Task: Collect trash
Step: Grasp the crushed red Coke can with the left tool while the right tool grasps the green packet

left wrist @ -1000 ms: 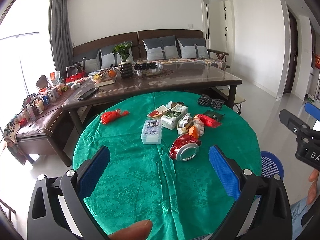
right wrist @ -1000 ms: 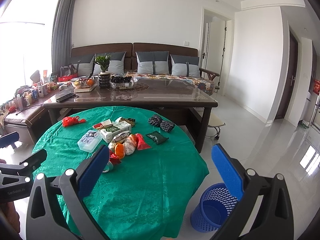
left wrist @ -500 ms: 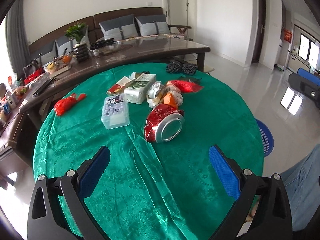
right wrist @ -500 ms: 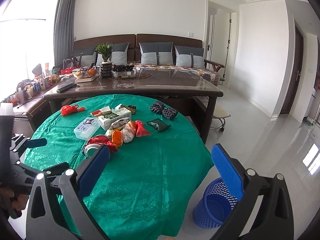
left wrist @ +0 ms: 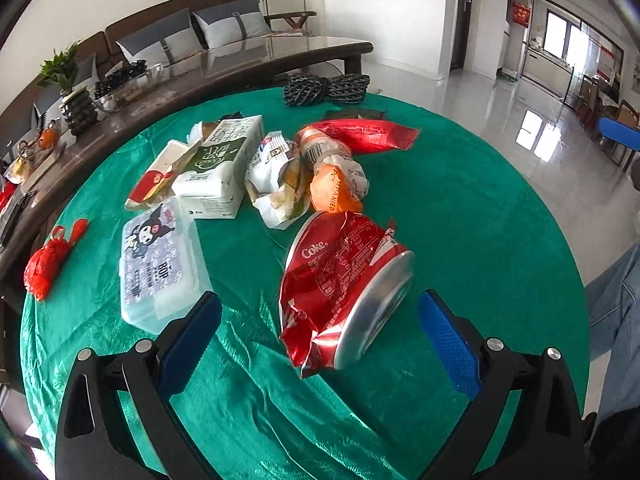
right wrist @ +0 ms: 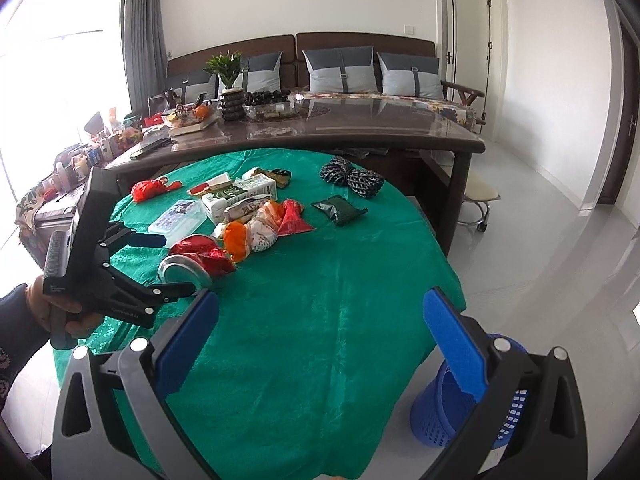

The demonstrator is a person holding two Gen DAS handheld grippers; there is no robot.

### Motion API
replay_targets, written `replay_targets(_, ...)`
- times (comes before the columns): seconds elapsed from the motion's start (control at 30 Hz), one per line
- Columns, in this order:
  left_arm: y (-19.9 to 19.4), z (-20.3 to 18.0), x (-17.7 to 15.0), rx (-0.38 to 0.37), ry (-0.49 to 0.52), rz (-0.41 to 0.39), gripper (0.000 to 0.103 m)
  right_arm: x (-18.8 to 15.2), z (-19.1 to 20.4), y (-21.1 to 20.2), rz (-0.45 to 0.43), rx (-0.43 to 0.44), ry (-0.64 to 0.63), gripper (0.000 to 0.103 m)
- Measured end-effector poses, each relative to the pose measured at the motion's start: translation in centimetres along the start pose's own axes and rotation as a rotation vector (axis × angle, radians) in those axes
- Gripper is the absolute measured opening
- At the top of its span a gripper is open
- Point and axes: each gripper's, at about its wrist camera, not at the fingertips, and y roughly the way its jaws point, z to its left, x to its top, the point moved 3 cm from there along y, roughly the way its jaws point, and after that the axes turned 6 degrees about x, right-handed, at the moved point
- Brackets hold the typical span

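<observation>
**— How are your fingers set, and what's between them?**

My left gripper (left wrist: 320, 340) is spread wide and holds nothing. The crushed can (left wrist: 344, 284) lies on its side just beyond the blue pads (left wrist: 188, 336), centred in the gap, silver base toward me, touching neither pad. My right gripper (right wrist: 320, 344) is also wide open and empty, over the near edge of the green tablecloth (right wrist: 320, 320).

**— Any writing you can read?**

"Coke" in white on the red can. Far of it, an orange wrapper (left wrist: 334, 192) shows "PANIED", its first letters hidden. The clear plastic box (left wrist: 158, 268) to the left has a cartoon character and what looks like "BOP". The green-and-white carton (left wrist: 220, 168) carries print I cannot make out.

**— What has changed since a second ago?**

My left gripper has closed in on the can, which was well apart then and now fills the gap's far end. The right one has hardly moved.

**— And farther out?**

A red bag (left wrist: 48, 260) at far left, a long red wrapper (left wrist: 368, 134) far right, and the blue basket (right wrist: 460, 412) on the floor right of the table.
</observation>
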Motion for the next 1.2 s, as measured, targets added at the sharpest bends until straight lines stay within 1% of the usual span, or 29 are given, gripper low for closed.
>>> replay_targets(0.07, 0.5, 0.0, 0.1, -0.032, 0.014, 0.001, 0.090, 1.2, -1.6, 2.3, 0.024, 0.012, -0.003, 0.098)
replay_targets(0.13, 0.8, -0.1, 0.3, -0.058, 0.023, 0.001, 0.087, 2.8, -3.0, 5.2, 0.057, 0.044, -0.007, 0.098)
replay_targets(0.2, 1.0, -0.3, 0.5, -0.081, 0.031, -0.001, 0.083, 4.6, -4.3, 8.7, 0.107, 0.087, -0.013, 0.097)
replay_targets(0.23, 1.1, -0.5, 0.5, -0.093, 0.037, 0.001, 0.078, 5.5, -5.0, 10.9, 0.146, 0.111, -0.017, 0.096)
replay_targets(0.27, 1.2, -0.6, 0.6, -0.102, 0.043, 0.002, 0.074, 6.2, -5.5, 12.6, 0.176, 0.116, -0.031, 0.088)
replay_targets(0.3, 1.3, -0.7, 0.6, -0.109, 0.051, 0.005, 0.072, 6.7, -5.7, 13.9, 0.198, 0.124, -0.050, 0.075)
replay_targets(0.37, 1.5, -0.9, 0.7, -0.116, 0.061, 0.011, 0.063, 7.8, -5.9, 16.9, 0.257, 0.161, -0.086, 0.066)
replay_targets(0.47, 1.4, -0.9, 0.8, -0.116, 0.058, 0.012, 0.063, 8.7, -5.4, 19.9, 0.331, 0.231, -0.124, 0.059)
replay_targets(0.5, 1.3, -0.8, 0.8, -0.117, 0.056, 0.011, 0.063, 8.8, -5.0, 20.6, 0.348, 0.241, -0.144, 0.058)
replay_targets(0.57, 1.1, -0.7, 0.7, -0.120, 0.043, 0.013, 0.063, 9.1, -4.4, 21.9, 0.370, 0.245, -0.181, 0.058)
replay_targets(0.67, 1.0, -0.5, 0.6, -0.122, 0.018, 0.018, 0.062, 9.2, -4.2, 23.7, 0.409, 0.231, -0.194, 0.058)
replay_targets(0.7, 0.9, -0.4, 0.5, -0.121, 0.007, 0.018, 0.062, 9.3, -4.3, 24.3, 0.422, 0.230, -0.194, 0.056)
replay_targets(0.73, 0.8, -0.4, 0.4, -0.119, -0.003, 0.018, 0.062, 9.1, -4.3, 24.5, 0.436, 0.223, -0.195, 0.052)
replay_targets(0.8, 0.5, -0.2, 0.4, -0.117, -0.029, 0.015, 0.062, 9.1, -4.4, 24.5, 0.443, 0.192, -0.202, 0.034)
replay_targets(0.87, -0.2, 0.0, 0.2, -0.122, -0.064, 0.008, 0.061, 8.8, -4.5, 23.7, 0.452, 0.200, -0.178, 0.029)
replay_targets(0.97, -1.5, -0.2, 0.1, -0.124, -0.101, -0.002, 0.062, 7.9, -4.4, 21.5, 0.445, 0.191, -0.164, 0.029)
replay_targets(1.07, -2.6, -1.0, 0.4, -0.120, -0.113, -0.010, 0.062, 6.4, -4.8, 18.8, 0.435, 0.190, -0.104, 0.029)
replay_targets(1.13, -3.0, -1.8, 0.6, -0.108, -0.116, -0.010, 0.062, 4.8, -4.8, 17.3, 0.453, 0.176, -0.089, 0.029)
replay_targets(1.2, -3.1, -2.7, 0.7, -0.093, -0.119, -0.008, 0.062, 2.7, -4.6, 16.0, 0.483, 0.159, -0.103, 0.029)
